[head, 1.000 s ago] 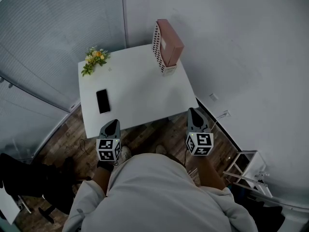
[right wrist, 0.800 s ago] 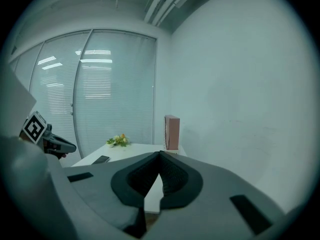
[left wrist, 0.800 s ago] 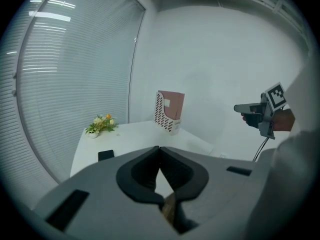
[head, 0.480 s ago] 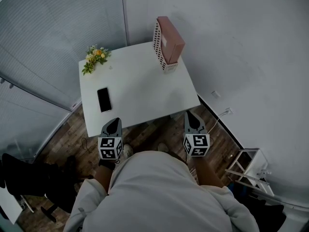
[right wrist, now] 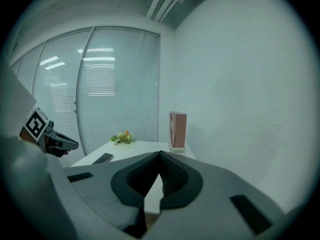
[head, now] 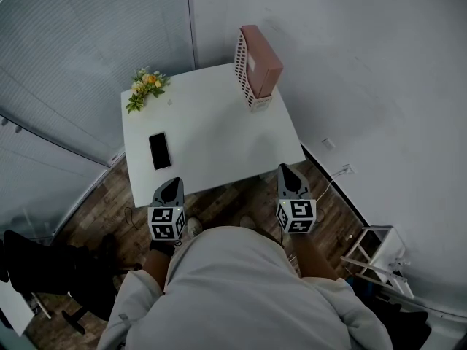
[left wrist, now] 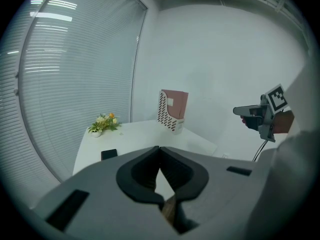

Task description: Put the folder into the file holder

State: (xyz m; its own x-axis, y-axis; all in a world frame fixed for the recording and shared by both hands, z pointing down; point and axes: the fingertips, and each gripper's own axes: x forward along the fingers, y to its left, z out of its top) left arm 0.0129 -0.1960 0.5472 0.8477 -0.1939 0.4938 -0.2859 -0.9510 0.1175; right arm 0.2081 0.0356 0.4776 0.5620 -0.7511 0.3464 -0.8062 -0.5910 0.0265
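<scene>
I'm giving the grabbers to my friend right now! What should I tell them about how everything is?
Left gripper: shut, empty, held just off the near edge of the table.
Right gripper: shut, empty, also by the near edge.
Things: the pink folder stands inside the white file holder at the table's far right corner.
Done: the folder is in the holder.
Left: nothing that shows; the job looks finished.

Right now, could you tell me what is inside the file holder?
A pink folder stands upright in the white file holder, rising above its rim. The holder's perforated wall covers the folder's lower part.
</scene>
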